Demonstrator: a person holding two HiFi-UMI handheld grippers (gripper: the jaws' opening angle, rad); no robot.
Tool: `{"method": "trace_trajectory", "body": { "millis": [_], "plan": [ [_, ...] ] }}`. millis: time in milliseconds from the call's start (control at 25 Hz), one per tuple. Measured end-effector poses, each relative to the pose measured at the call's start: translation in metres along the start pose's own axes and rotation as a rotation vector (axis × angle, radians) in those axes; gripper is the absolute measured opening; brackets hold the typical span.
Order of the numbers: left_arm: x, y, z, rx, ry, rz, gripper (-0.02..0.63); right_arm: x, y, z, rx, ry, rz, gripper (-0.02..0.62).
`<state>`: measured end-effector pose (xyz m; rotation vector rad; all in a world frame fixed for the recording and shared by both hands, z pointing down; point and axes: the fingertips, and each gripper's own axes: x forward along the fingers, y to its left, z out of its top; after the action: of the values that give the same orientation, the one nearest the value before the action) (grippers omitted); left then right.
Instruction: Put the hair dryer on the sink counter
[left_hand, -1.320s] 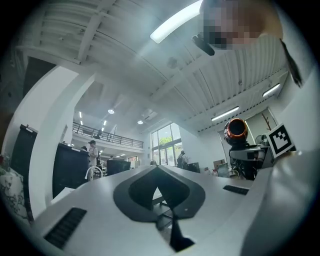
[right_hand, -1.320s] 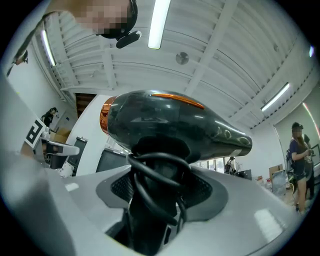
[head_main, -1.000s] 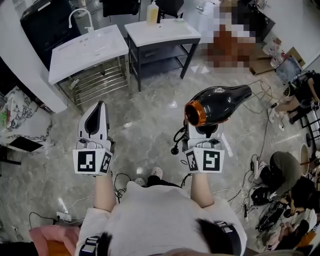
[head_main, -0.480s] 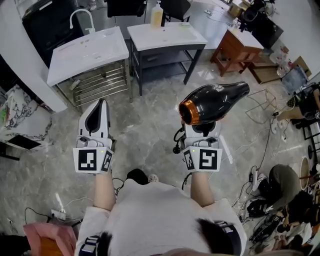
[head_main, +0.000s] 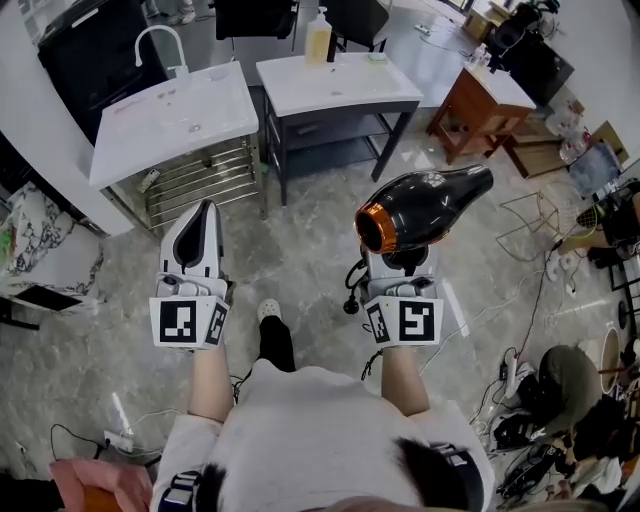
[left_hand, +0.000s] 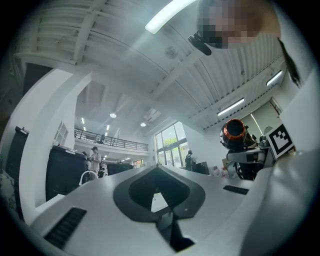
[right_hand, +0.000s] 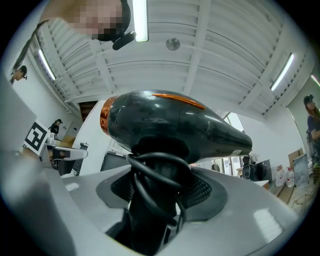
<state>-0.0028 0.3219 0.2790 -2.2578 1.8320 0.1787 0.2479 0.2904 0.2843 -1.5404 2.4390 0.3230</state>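
A: Counter up left. Left gripper?
B: Closed, empty. Right gripper clamped on dryer handle, aloft over floor, well short of counter.
A: Advice?
B: Carry level, mind cord, lower gently onto flat top.
A: Pointing?
B: Long axis near level; orange end back-left, tapered end forward-right.

left tool: jaws together, empty | right tool: clamped on hair dryer | both forearms outstretched
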Motion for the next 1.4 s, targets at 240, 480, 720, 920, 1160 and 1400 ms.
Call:
{"method": "trace_trajectory", "body": {
  "millis": [240, 480, 720, 920, 1160, 1400],
  "plan": [
    [0.065, 0.046, -0.014, -0.003, -0.013, -0.014, 0.002, 0.071, -0.004, -0.019, -0.02, 0.0, -0.026, 0.278],
    [0.125, 0.097, -0.022, 0.0, -0.02, -0.035, 0.002, 0.143, -0.002, -0.033, -0.022, -0.006, -0.054, 0.278],
    [0.166, 0.149, -0.036, -0.003, -0.026, -0.036, 0.002, 0.202, 0.005, -0.048, -0.012, -0.017, -0.077, 0.278],
    [0.189, 0.177, -0.052, -0.02, -0.017, -0.04, 0.002, 0.235, 0.015, -0.061, -0.019, -0.003, -0.084, 0.279],
    [0.212, 0.198, -0.068, -0.04, 0.001, -0.031, 0.002, 0.268, 0.016, -0.078, -0.024, 0.021, -0.079, 0.278],
    [0.245, 0.216, -0.081, -0.032, 0.004, -0.007, 0.002, 0.308, 0.005, -0.096, -0.026, 0.017, -0.061, 0.278]
  ]
}}
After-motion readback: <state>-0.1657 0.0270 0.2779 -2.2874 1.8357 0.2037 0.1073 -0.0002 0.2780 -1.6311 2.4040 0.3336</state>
